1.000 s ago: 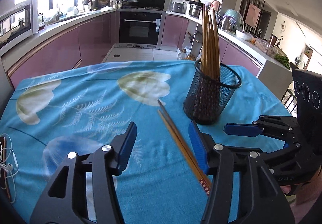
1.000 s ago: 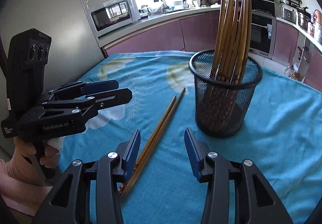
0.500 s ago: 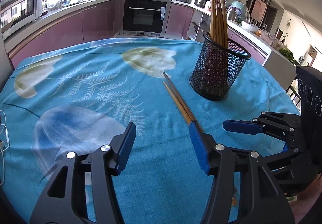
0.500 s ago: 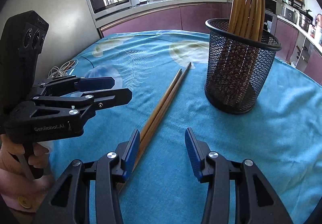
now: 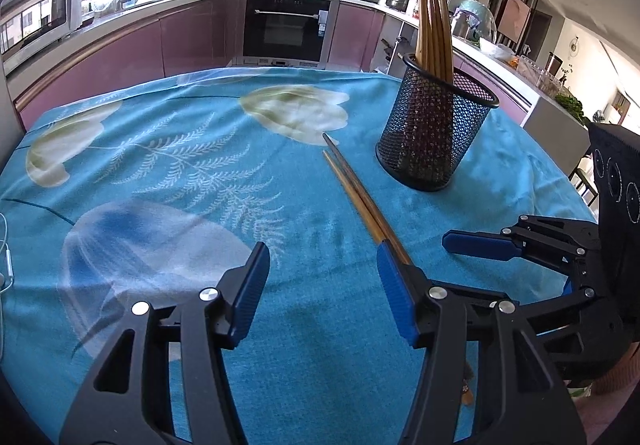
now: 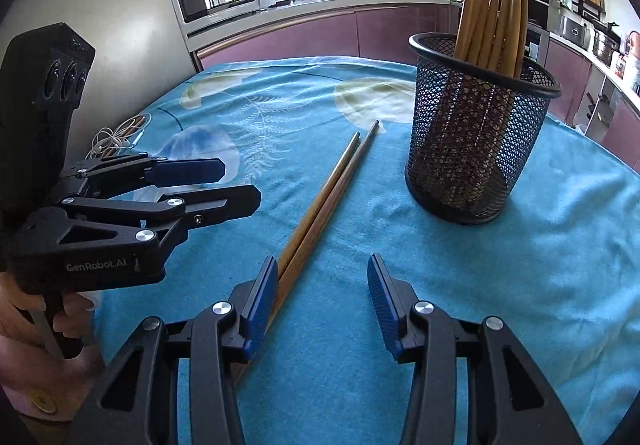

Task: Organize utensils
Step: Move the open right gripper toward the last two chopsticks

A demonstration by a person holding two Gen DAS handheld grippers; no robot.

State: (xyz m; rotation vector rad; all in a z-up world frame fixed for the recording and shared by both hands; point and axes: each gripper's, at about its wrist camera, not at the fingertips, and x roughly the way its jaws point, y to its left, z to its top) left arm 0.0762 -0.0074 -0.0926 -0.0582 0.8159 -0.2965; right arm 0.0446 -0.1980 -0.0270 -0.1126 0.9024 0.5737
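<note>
Chopsticks (image 6: 320,201), slender tapered wood, lie beside a black mesh cup (image 6: 476,149); both grippers gape empty.

both tongs (image 5: 323,287) lower, nearer loose chopsticks (image 5: 356,195)

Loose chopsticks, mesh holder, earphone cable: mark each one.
loose chopsticks (image 6: 320,201), right wrist view, mid-shaft.
mesh holder (image 6: 476,149), right wrist view, front wall.
earphone cable (image 6: 114,137), right wrist view, tangled coil.
</note>
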